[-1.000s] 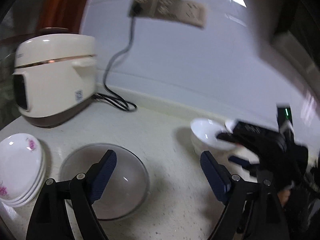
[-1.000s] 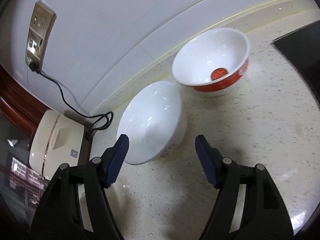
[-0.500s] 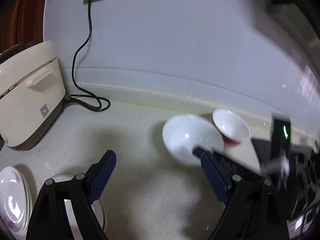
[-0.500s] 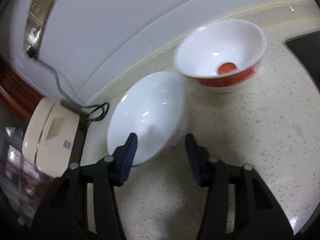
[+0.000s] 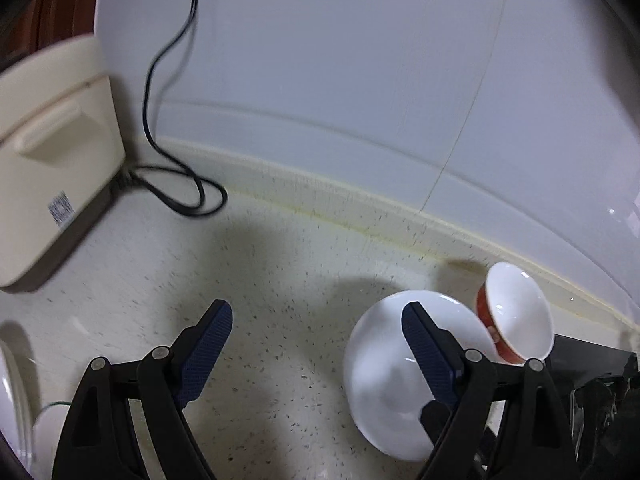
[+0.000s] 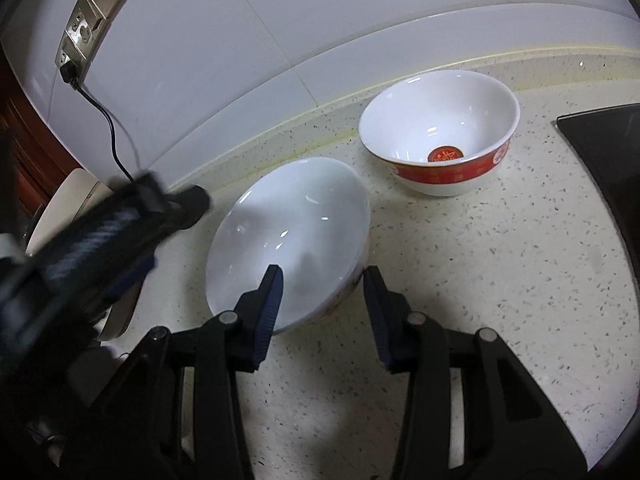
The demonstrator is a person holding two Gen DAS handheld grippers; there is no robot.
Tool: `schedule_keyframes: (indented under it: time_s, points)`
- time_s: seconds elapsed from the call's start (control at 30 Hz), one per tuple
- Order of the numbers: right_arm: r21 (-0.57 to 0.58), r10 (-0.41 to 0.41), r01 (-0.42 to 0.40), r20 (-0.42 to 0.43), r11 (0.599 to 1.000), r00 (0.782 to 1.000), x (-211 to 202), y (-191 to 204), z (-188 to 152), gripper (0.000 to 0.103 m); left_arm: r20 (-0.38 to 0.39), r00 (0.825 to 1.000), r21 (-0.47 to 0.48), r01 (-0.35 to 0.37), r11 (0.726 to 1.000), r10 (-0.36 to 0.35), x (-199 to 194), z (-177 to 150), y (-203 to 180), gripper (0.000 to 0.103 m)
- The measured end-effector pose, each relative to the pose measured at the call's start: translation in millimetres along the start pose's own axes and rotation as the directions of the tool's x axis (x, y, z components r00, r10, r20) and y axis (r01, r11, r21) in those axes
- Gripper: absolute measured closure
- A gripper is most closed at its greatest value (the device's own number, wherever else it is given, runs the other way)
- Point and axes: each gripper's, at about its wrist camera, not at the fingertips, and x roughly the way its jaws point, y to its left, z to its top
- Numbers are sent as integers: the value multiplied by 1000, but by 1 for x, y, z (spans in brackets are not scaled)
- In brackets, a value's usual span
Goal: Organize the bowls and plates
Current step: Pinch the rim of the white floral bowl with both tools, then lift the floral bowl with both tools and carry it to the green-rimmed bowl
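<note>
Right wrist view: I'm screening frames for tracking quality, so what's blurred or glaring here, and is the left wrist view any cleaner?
Right wrist view: the left gripper crossing at the left is motion-smeared, while the white bowl and red-banded bowl are sharp with small glints. Left wrist view: softer overall, the rice cooker and cord blurred, broad shadows on the counter; fisheye bends the wall edge in both.

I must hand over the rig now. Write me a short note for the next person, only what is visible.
Right gripper: open, straddling the near rim of the white bowl, not closed on it.
Left gripper: open, empty, above the counter.
Red-banded bowl: upright beside the white bowl, near the wall.
Plates: at the left edge.
Done: nothing stacked.
Left: probably grip the white bowl, nest the bowls.
</note>
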Motion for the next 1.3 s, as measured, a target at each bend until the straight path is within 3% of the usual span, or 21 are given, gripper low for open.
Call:
schedule_keyframes:
  time_s: [0.2,0.4,0.53,0.7,0.77,0.83,1.07,1.3]
  points:
    - [17,4,-4,-2,1000,1000,-3,-8,2,57,-52,998,17,29,999,-28,24,-9,-3,16]
    - [25,23,-23,-7,999,1000,0,-13,-1,62,-45,997,-21,70,997,-70,32,-16,2,18]
    - [37,39,-39,-8,999,999,0,-15,-1,64,-37,991,-31,125,992,-126,29,-19,1,32]
    - [78,77,-75,-25,994,997,3,-21,-3,64,-14,986,-51,163,985,-164,27,-21,3,40]
    - [82,83,-81,-25,993,996,2,-22,-3,64,-16,981,-45,193,980,-194,25,-22,1,61]
    - [72,72,-71,-21,995,997,3,-21,-4,68,-18,978,-10,206,978,-206,20,-23,-5,75]
    - [160,71,-65,-35,985,997,2,-38,-10,82,-11,978,36,208,977,-208,7,-29,-13,85]
    - [174,53,-45,-39,984,998,-12,-47,-14,83,-35,980,53,197,979,-195,1,-39,-20,86]
